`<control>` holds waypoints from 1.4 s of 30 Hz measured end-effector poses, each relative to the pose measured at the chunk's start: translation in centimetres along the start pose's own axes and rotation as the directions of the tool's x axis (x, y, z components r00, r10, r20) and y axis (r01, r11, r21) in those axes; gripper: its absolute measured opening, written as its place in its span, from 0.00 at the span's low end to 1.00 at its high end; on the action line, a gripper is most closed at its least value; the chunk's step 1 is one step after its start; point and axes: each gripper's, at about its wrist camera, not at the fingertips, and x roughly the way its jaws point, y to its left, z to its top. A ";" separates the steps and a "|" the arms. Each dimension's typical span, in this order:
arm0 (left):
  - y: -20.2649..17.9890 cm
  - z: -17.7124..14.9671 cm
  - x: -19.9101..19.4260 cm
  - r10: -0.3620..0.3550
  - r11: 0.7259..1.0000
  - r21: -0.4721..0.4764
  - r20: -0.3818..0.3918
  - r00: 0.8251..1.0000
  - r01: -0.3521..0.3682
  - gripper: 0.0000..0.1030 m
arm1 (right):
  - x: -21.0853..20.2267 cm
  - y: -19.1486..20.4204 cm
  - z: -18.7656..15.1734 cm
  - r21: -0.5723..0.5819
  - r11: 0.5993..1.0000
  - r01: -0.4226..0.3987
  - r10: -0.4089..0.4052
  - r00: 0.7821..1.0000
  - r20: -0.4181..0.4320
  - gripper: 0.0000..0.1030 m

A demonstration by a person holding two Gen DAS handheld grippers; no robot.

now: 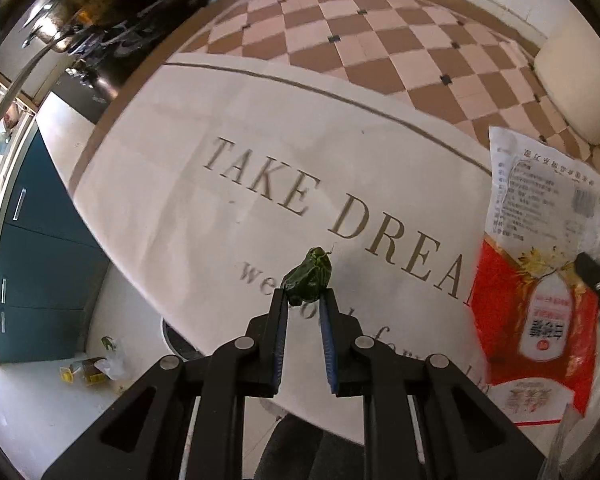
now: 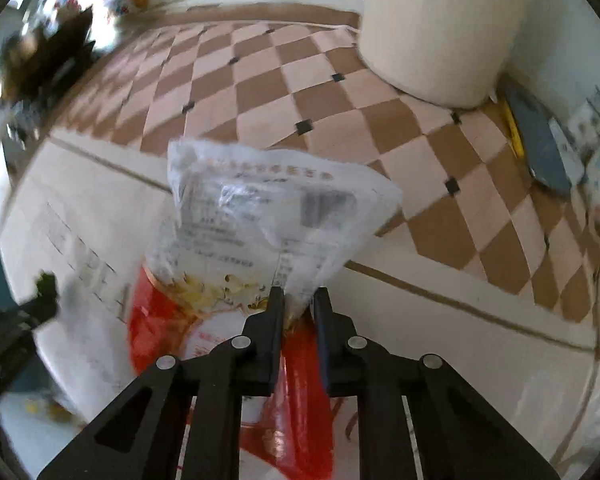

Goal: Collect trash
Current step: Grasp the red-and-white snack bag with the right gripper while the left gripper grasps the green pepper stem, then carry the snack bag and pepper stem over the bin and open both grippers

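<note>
My left gripper (image 1: 305, 295) is shut on a dark green crumpled scrap (image 1: 309, 276) and holds it above a white mat (image 1: 188, 184) printed "TAKE DREAM". My right gripper (image 2: 299, 294) is shut on a red-and-clear plastic bag (image 2: 260, 216) with printed text, held up off the mat (image 2: 440, 320). The same bag (image 1: 540, 248) shows at the right of the left wrist view, with the right gripper's dark body beside it. The left gripper and green scrap (image 2: 46, 284) show blurred at the left edge of the right wrist view.
A checkered brown and pink tile floor (image 1: 360, 36) lies beyond the mat. Teal cabinets (image 1: 40, 260) stand at the left, with a small pile of litter (image 1: 96, 364) on the floor beside them. A white cylindrical bin (image 2: 440, 28) stands at the far right, with flat items (image 2: 540, 136) next to it.
</note>
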 end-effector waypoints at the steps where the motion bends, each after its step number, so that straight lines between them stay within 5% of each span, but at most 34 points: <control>1: 0.9 0.2 -0.4 -0.007 1.000 -0.006 0.012 1.000 0.007 0.13 | -0.9 -0.2 0.1 0.004 1.000 -0.004 0.004 1.000 0.020 0.14; 13: 10.4 -0.5 -8.3 0.008 0.990 -0.137 0.211 0.978 0.022 0.13 | -10.3 3.6 2.2 -0.037 0.991 -0.128 0.133 0.980 0.149 0.14; 19: 17.9 -2.9 -10.7 0.070 0.967 -0.256 0.252 0.965 -0.003 0.13 | -12.5 11.4 1.7 -0.163 0.964 -0.208 0.231 0.963 0.138 0.14; 25: 26.4 -8.0 -10.2 0.132 0.908 -0.417 0.197 0.971 -0.039 0.13 | -12.3 21.6 -1.1 -0.327 0.899 -0.292 0.327 0.943 0.056 0.13; 34: 38.8 -17.7 0.9 0.092 0.765 -0.637 -0.041 0.995 -0.097 0.13 | -4.9 37.8 -10.1 -0.524 0.765 -0.374 0.324 0.927 -0.188 0.13; 42: 46.1 -25.0 21.4 -0.161 0.635 -0.772 -0.127 0.979 0.004 0.13 | 11.3 48.3 -19.9 -0.608 0.715 -0.345 0.153 0.926 -0.346 0.13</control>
